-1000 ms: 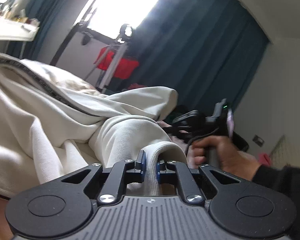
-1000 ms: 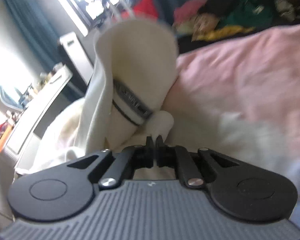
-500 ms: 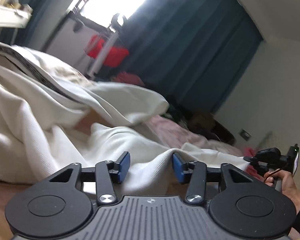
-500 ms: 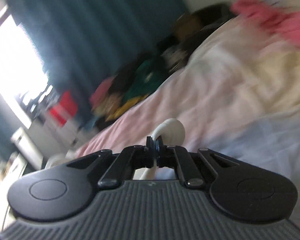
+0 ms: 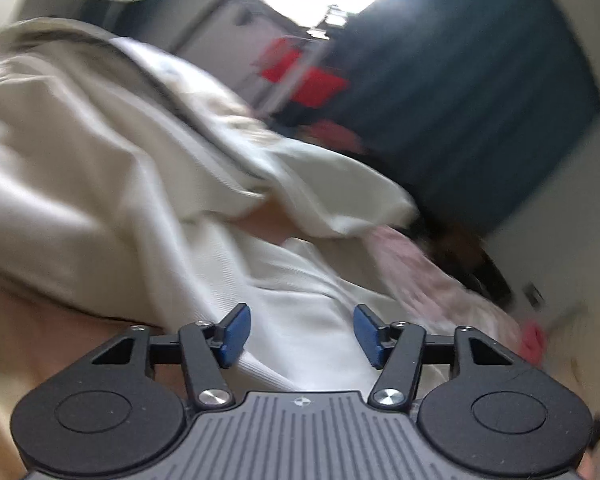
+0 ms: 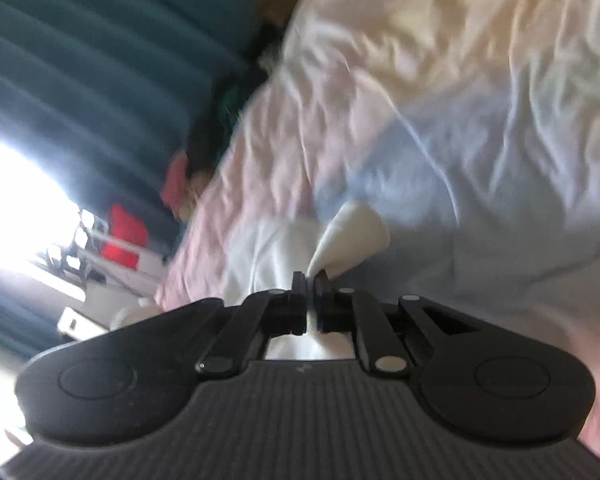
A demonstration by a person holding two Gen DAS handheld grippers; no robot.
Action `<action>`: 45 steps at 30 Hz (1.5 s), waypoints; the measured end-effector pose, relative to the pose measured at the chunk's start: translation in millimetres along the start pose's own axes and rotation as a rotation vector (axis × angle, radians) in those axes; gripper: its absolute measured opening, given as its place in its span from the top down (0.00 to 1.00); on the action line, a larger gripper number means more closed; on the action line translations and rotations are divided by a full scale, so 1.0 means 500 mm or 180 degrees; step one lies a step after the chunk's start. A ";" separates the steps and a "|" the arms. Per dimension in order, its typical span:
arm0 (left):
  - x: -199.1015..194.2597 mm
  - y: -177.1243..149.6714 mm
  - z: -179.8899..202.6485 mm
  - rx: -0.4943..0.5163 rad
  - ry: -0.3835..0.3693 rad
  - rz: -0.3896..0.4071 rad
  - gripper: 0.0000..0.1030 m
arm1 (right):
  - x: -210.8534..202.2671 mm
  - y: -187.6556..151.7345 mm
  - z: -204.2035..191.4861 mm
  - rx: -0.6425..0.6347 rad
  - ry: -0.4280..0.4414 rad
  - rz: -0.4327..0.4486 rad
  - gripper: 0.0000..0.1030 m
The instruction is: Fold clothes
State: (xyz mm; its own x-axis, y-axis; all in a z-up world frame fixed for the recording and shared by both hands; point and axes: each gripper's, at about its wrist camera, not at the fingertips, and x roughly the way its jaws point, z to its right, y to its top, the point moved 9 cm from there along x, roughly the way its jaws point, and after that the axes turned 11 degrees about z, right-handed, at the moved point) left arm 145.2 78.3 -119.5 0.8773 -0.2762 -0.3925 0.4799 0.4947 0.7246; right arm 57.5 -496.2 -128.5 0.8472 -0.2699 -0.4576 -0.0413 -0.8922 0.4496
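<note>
Evidently the right tongs (image 6: 310, 280) pinch a garment (image 5: 148, 184) corner to drag it across the bed (image 6: 480, 120); the left tongs (image 5: 300, 334) are opening, fabric loose between.

Place: home bedroom.
Bed: rumpled pink sheet (image 6: 284, 128) across it.
Window: bright, flanked by teal curtain (image 5: 480, 92).
Clutter: clothes pile (image 6: 204, 148) beyond bed; red items on rack (image 5: 300, 76).
</note>
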 end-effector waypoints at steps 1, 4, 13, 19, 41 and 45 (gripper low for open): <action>-0.004 0.014 -0.024 -0.0034 0.0208 0.0038 0.41 | 0.005 -0.006 0.004 0.0051 0.0008 -0.0069 0.91; -0.034 0.059 -0.103 -0.0194 0.0764 0.0142 0.34 | 0.011 -0.011 0.014 0.0286 0.0108 -0.0132 0.71; -0.137 0.096 -0.306 -0.1491 0.1383 0.0169 0.26 | -0.002 0.030 0.054 0.0574 -0.0195 0.0436 0.47; -0.083 0.120 -0.345 -0.1854 0.1365 0.0317 0.34 | 0.024 0.042 0.094 0.0956 -0.0276 0.0515 0.81; -0.287 0.306 -0.415 -0.1908 0.1450 0.0996 0.90 | -0.023 0.054 0.106 0.0952 -0.0131 0.0340 0.94; -0.273 0.251 -0.443 -0.1816 0.1833 0.1045 0.90 | -0.035 0.035 0.075 0.0950 0.0025 0.0178 0.26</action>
State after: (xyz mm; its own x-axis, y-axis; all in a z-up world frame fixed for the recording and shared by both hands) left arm 87.0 360.6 -100.7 0.7643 0.3358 -0.5505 -0.0032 0.8557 0.5175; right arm 21.9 -520.4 -141.4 0.8433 -0.3198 -0.4319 -0.2408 -0.9434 0.2282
